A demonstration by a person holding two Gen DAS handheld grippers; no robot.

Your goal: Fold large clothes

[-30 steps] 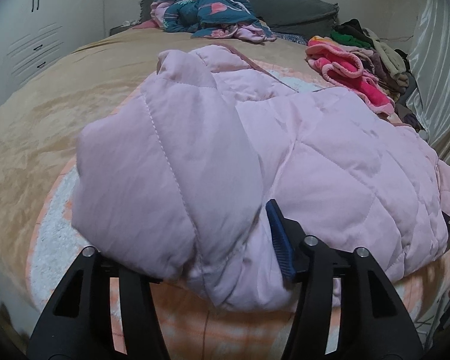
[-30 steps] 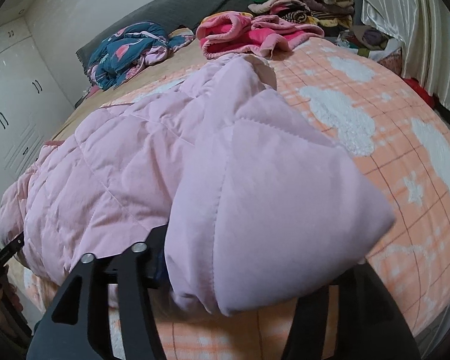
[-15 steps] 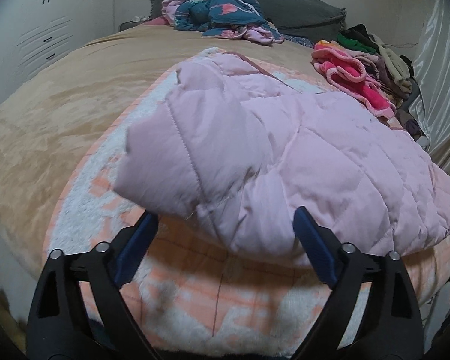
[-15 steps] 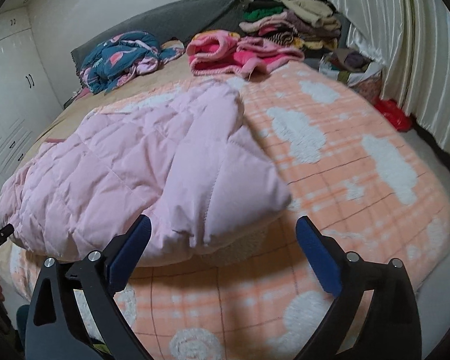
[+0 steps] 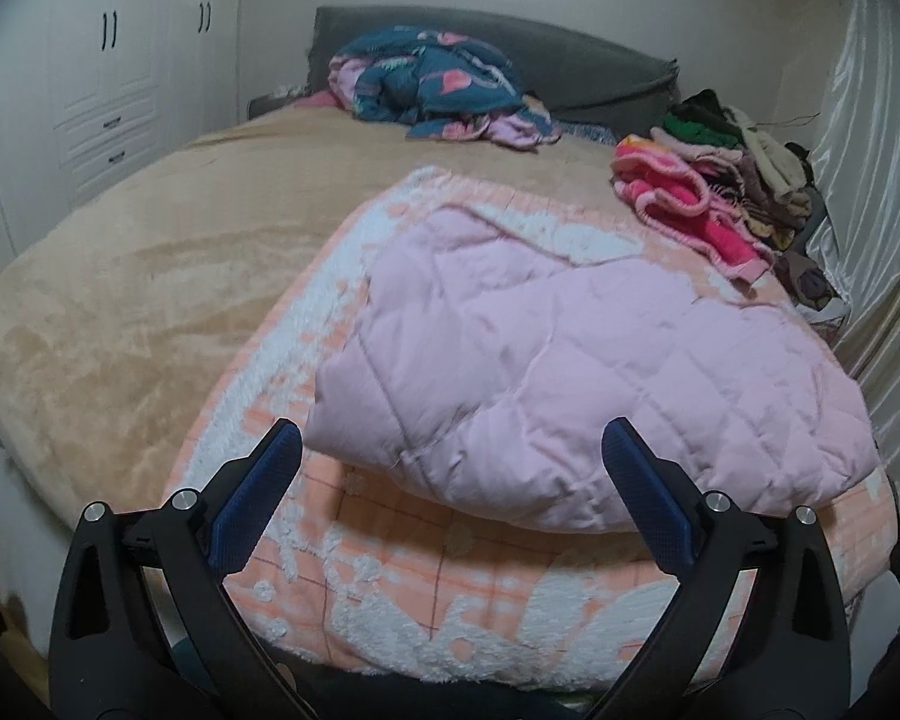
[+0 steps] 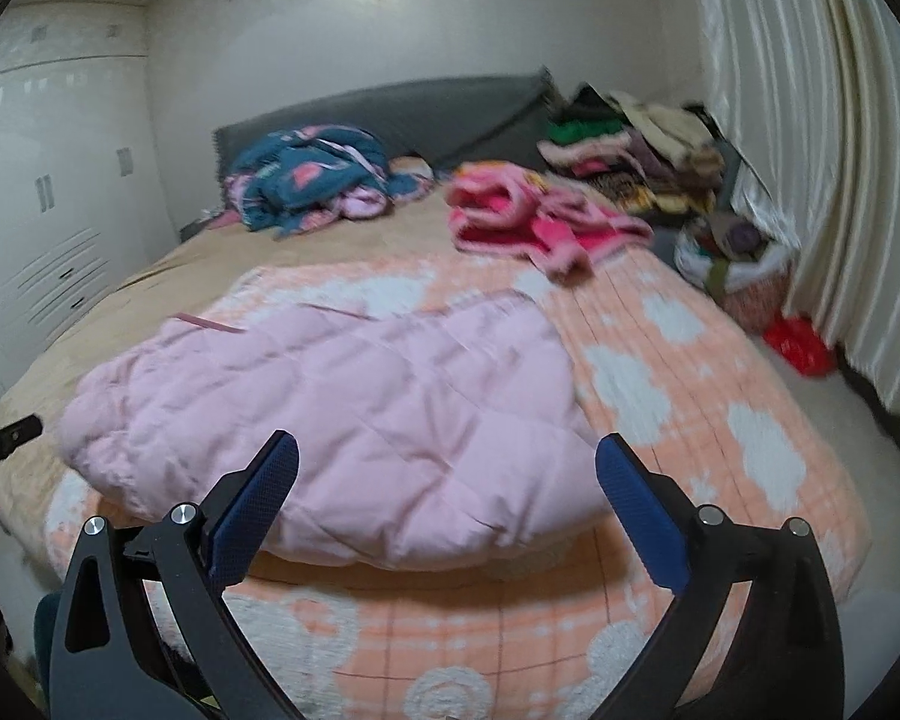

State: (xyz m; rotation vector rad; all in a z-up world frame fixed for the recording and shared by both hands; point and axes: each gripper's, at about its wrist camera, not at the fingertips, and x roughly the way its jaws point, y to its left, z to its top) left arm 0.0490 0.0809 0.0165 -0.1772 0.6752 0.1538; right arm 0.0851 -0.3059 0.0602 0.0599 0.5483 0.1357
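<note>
Judging from how the pink quilted jacket (image 5: 570,372) lies, bundled in one thick layer on the orange cloud-pattern blanket (image 5: 450,600) at the foot of the bed, a fold looks just laid and the step in hand is probably the let-go and the choice of the next grip.

Starting at the left, the left gripper (image 5: 453,468) hangs off the near edge with its jaws wide apart, nothing between them; the jacket's left corner sits at about 11 o'clock from its left pad. To do this well, I would pull straight back without brushing the puffy edge, since padded fabric of this kind likely springs open, then press the top flat before any further fold.

Further right, the right gripper (image 6: 447,474) is likewise spread and empty, the jacket's right corner just past it at about 12 o'clock. Any next pinch should probably take all layers at a corner, both sides together, so the bundle stays square.

Counted: one jacket, two grippers, one orange blanket over one tan cover (image 5: 150,276). At 12 o'clock by the headboard lies one teal patterned heap (image 5: 432,84); at about 1 o'clock one bright pink garment (image 5: 684,204); beyond it one mixed stack of clothes (image 5: 744,162), pieces too jumbled to count.
</note>
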